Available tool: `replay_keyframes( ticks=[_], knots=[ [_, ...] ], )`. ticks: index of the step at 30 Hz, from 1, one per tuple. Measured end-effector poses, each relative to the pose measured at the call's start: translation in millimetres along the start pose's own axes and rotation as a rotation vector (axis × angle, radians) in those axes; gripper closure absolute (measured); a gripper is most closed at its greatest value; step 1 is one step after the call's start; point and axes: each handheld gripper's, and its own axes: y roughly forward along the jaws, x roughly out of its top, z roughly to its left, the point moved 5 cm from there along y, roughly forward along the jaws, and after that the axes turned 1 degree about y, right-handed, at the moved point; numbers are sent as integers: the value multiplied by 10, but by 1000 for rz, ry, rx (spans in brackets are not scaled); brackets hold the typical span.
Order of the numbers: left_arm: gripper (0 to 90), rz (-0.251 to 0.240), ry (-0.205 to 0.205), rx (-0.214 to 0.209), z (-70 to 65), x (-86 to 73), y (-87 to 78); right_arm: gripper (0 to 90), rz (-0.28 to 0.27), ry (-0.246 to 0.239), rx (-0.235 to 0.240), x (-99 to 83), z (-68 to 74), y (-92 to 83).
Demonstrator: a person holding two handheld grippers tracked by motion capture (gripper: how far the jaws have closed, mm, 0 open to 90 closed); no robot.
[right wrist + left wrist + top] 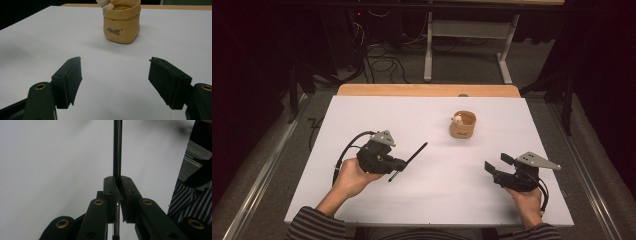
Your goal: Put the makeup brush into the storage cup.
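My left gripper [401,164] is shut on a thin black pen [412,158] and holds it just above the white table top, left of centre. Seen from the left gripper view, the pen [117,150] runs straight up from between the closed pads [110,187]. A small tan pouch [462,125] with dark lettering and a pale figure at its rim stands upright toward the back of the table. My right gripper [498,163] rests at the front right, open with nothing between its fingers. In the right gripper view [115,80] the pouch [121,22] stands ahead of the open jaws.
The white table top [432,200] has a wooden strip [427,90] along its far edge. Beyond it are a desk frame [467,35] and cables on the floor. A striped sleeve [190,197] shows at the right of the left gripper view.
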Motion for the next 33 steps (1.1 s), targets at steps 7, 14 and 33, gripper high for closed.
replay_keyframes(
  ticks=[7,14,33],
  knots=[
    [834,-38,-19,-27,-19,-72,-11,291,0,9,2,6,-4,-4],
    [834,-43,-22,-42,-33,-80,-3,289,-27,31,-1,58,-52,-38],
    [834,22,0,-57,-87,-128,159,288,-61,-124,152,343,454,-105]
  ],
)
